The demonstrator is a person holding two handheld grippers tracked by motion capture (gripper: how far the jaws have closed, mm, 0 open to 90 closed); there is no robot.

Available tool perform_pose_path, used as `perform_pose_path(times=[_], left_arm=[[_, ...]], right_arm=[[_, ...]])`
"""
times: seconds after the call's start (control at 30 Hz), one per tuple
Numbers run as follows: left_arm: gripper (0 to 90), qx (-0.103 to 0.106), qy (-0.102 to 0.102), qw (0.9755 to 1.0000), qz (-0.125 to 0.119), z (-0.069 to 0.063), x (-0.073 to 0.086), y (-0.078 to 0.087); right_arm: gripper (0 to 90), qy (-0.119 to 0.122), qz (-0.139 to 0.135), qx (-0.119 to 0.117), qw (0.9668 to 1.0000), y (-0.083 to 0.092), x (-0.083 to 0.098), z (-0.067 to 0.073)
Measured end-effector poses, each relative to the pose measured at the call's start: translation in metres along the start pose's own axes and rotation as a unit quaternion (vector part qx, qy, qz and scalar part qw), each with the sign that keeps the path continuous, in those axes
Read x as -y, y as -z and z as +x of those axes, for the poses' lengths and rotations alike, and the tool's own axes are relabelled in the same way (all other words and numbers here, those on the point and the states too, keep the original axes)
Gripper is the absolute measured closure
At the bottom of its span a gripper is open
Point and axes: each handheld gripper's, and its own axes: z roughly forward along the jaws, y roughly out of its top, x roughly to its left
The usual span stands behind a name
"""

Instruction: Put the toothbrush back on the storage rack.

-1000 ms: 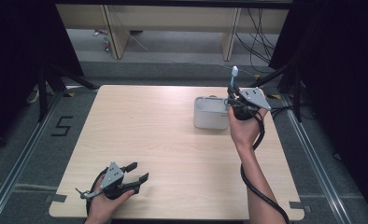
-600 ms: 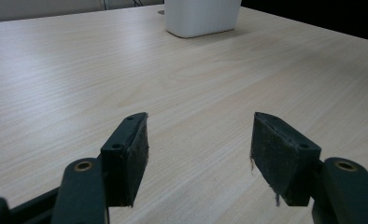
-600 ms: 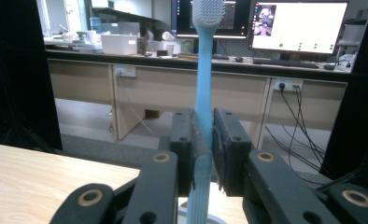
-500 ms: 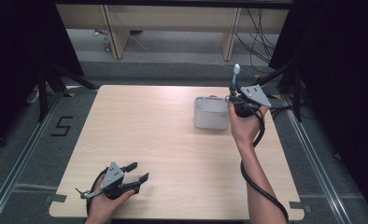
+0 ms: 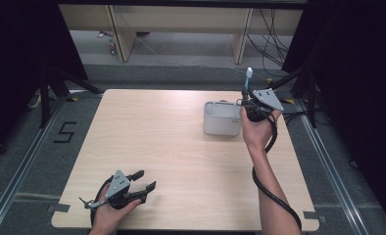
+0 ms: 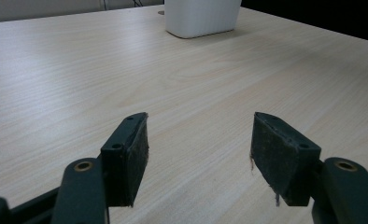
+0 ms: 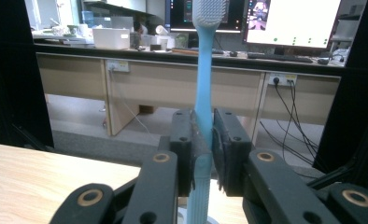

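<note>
Your blue toothbrush (image 7: 203, 93) looks light, thin and a bit slippery, so hold it low on the handle, not by the soft bristles. Your right gripper (image 7: 203, 154) is squeezed tight on that handle and holds it straight up, just beside the white holder (image 5: 222, 118). Your left gripper (image 5: 143, 185) rests wide open with nothing in it, far from the white holder.

Behind the wooden table (image 5: 171, 142), desks (image 7: 140, 79) carry lit monitors (image 7: 292, 21) (cables (image 7: 289, 116) hang beneath).
</note>
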Motion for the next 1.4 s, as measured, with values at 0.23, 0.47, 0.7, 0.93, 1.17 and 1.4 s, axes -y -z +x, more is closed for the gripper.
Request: perform_pose_path(times=[0.23,0.47,0.7,0.93,1.17,1.4], left_arm=[[36.1,0.0,0.001,1.0,-0.001,0.0,0.0,0.0],[36.1,0.0,0.001,1.0,0.0,0.0,0.0,0.0],[36.1,0.0,0.001,1.0,-0.001,0.0,0.0,0.0],[36.1,0.0,-0.001,1.0,0.0,0.0,0.0,0.0],[36.1,0.0,0.001,1.0,-0.001,0.0,0.0,0.0],[36.1,0.0,0.0,1.0,0.0,0.0,0.0,0.0]], right_arm=[[79.1,-0.004,0.007,0.002,1.0,-0.002,0.003,0.0],[79.1,0.0,0.008,0.004,1.0,-0.003,0.007,-0.001],[79.1,0.001,0.011,0.002,0.9999,-0.003,0.01,0.0],[79.1,-0.002,0.015,0.003,0.9999,-0.002,0.013,0.001],[79.1,-0.004,0.024,-0.003,0.9997,-0.004,0.018,0.002],[79.0,-0.001,0.034,-0.002,0.9994,-0.005,0.023,0.002]])
